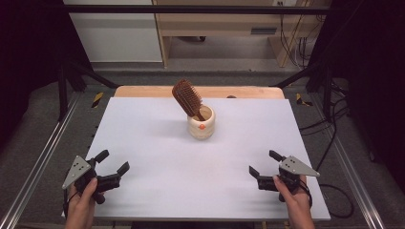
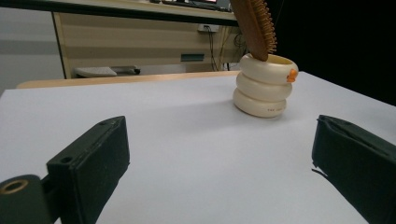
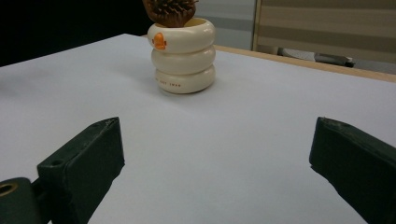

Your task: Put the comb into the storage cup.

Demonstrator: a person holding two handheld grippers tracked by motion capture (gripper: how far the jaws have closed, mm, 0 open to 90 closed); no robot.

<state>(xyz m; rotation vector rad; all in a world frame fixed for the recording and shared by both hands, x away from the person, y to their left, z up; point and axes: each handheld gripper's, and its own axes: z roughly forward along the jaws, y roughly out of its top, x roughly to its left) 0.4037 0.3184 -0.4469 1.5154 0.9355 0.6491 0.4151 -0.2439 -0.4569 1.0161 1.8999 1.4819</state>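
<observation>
A cream ribbed cup (image 1: 201, 124) with an orange mark stands on the white table (image 1: 157, 157), a little behind its middle. A brown wooden hairbrush (image 1: 186, 98) stands in the cup handle down, its head leaning to the left. My left gripper (image 1: 113, 161) rests open near the front left corner, nothing between its jaws. My right gripper (image 1: 265, 163) rests open near the front right corner, also empty. The cup (image 2: 265, 85) and brush (image 2: 256, 24) show far ahead in the left gripper view, and the cup (image 3: 183, 55) with the brush (image 3: 169, 10) in the right gripper view.
A wooden board edge (image 1: 143, 91) runs along the table's far side. Black frame posts (image 1: 63, 81) stand at the left and right. Behind are a wooden desk (image 1: 224, 28) and cables (image 1: 329, 138) on the floor.
</observation>
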